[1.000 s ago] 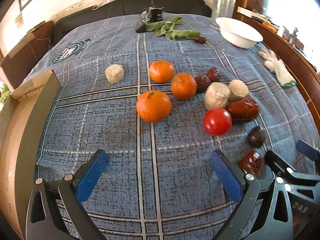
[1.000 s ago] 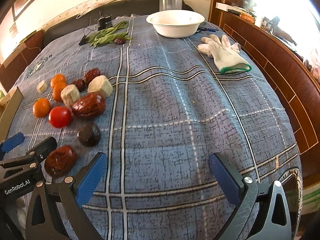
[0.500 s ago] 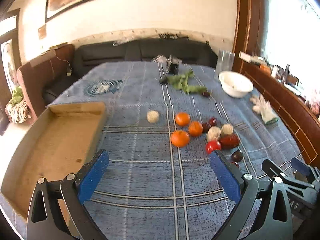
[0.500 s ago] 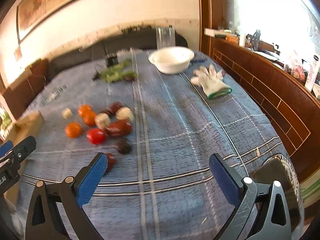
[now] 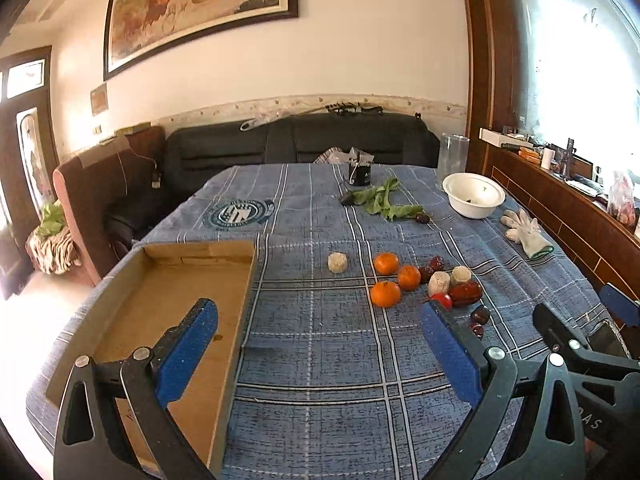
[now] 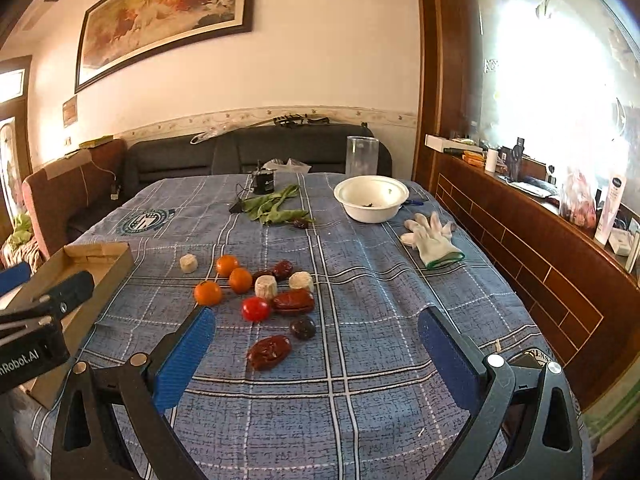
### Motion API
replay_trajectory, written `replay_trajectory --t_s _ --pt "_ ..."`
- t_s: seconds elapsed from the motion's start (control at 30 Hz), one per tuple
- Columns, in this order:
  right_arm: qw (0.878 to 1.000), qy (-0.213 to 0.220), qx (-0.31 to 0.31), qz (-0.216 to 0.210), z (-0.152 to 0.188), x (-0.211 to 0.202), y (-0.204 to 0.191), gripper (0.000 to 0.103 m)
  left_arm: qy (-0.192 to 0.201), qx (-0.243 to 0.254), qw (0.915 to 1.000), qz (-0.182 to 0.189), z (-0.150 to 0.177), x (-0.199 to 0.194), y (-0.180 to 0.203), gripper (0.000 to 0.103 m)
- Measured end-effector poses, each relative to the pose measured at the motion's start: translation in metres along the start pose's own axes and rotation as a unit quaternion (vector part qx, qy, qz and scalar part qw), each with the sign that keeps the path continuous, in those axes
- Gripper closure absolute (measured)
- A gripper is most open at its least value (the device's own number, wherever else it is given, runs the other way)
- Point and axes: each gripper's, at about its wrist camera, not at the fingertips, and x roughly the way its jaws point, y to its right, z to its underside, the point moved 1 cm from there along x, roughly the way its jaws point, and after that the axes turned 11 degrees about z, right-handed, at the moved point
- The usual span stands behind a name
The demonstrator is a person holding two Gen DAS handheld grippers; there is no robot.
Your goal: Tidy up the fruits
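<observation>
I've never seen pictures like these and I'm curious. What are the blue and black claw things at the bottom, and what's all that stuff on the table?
They are grabbing tools a person holds, one per hand, each carrying a camera. One picture looks past the left gripper, the other past the right gripper. Both are open and hold nothing. On the blue tablecloth lie oranges, a tomato, dark red fruits, a white bowl, a glove and a cardboard box.
</observation>
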Motion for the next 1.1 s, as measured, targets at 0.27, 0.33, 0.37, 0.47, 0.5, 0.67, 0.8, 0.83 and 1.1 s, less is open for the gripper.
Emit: replay_trajectory --t_s 0.27,0.33,0.37,0.47,0.5,0.67,0.8,0.83,1.1 --pt "1.0 0.009 0.002 0.004 0.003 -0.005 0.002 0.0 0.006 0.055 0.9984 0.008 0.005 -0.007 0.016 0.002" --pt "1.0 0.008 0.003 0.003 0.002 -0.004 0.004 0.0 -0.014 0.06 0.9979 0.021 0.006 -0.003 0.021 0.002" --pt "1.0 0.007 0.002 0.003 0.002 -0.003 0.004 0.0 -0.024 0.058 0.9976 0.029 0.006 -0.001 0.021 0.002" --pt "1.0 0.008 -0.002 0.006 0.001 -0.002 0.007 0.0 -0.037 0.042 0.9977 0.038 0.006 0.004 0.019 0.002" --pt "1.0 0.007 -0.003 0.007 0.001 -0.001 0.008 0.0 -0.041 0.033 0.9977 0.041 0.006 0.006 0.017 0.002" --pt "1.0 -0.007 -0.003 0.007 -0.001 0.009 0.014 0.0 -0.053 0.008 0.9974 0.048 0.008 0.015 0.009 0.002" --pt "1.0 -0.017 -0.006 0.011 -0.002 0.019 0.018 0.0 -0.06 0.004 0.9971 0.047 0.01 0.023 0.009 0.002" --pt "1.0 -0.019 -0.006 0.011 -0.002 0.021 0.019 0.0 -0.061 0.005 0.9969 0.048 0.01 0.025 0.009 0.002" --pt "0.999 -0.035 -0.016 0.011 0.0 0.038 0.022 0.0 -0.082 0.011 0.9953 0.05 0.013 0.046 0.015 0.002"
